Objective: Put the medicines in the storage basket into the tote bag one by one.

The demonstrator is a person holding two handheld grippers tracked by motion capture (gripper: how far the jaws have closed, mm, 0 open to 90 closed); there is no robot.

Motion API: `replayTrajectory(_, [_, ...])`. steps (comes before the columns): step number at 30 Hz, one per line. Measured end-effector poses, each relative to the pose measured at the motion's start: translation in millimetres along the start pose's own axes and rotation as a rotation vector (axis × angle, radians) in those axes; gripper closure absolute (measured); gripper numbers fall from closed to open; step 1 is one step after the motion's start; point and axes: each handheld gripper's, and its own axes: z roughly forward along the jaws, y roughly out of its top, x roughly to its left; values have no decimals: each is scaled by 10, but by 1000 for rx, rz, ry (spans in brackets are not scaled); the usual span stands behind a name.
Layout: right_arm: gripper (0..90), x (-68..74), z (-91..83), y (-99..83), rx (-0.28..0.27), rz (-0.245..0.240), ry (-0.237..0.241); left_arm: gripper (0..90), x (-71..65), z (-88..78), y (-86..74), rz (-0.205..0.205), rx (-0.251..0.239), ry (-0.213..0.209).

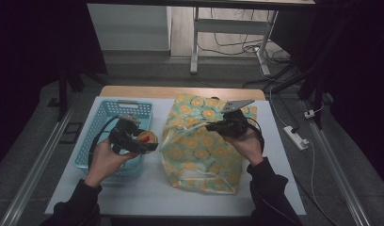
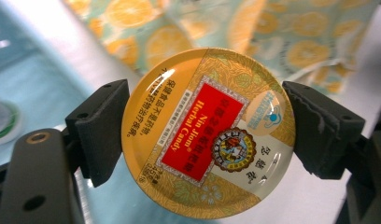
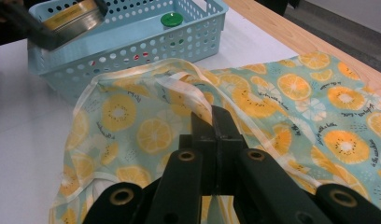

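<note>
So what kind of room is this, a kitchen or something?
More likely a lab or recording workspace: a white work table, cables and a power strip on the grey floor, and a metal desk frame behind.

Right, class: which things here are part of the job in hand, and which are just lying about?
In use:
- candy tin, gripped by the left tongs
- fruit-print bag, rim pinched by the right tongs
- blue basket

Lying about:
- power strip
- floor cables

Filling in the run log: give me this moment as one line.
left hand-held gripper: shut on round yellow candy tin | right hand-held gripper: shut on citrus-print fabric bag | blue plastic basket: left of bag
</note>
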Motion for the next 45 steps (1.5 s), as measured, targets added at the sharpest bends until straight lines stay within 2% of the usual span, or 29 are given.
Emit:
replayTrajectory(11, [899, 4, 6, 1, 3, -2, -6, 202, -312, 229, 155, 96, 19, -56])
replayTrajectory(24, [899, 3, 3, 2, -3, 0, -15, 202, -536, 599, 328, 150, 53, -119])
replayTrajectory(27, [899, 6, 0, 5, -4, -2, -16, 202, -571, 692, 368, 154, 60, -148])
replayTrajectory(32, [899, 14, -8, 13, -7, 4, -19, 202, -611, 847, 431, 163, 76, -161])
replayTrajectory(35, [899, 14, -12, 15, -10, 2, -21, 202, -613, 944, 463, 155, 81, -169])
replayTrajectory(40, [899, 16, -18, 17, -12, 2, -21, 202, -603, 1107, 497, 150, 93, -169])
replayTrajectory(45, [899, 19, -18, 19, -15, 2, -21, 202, -588, 1230, 543, 152, 99, -148])
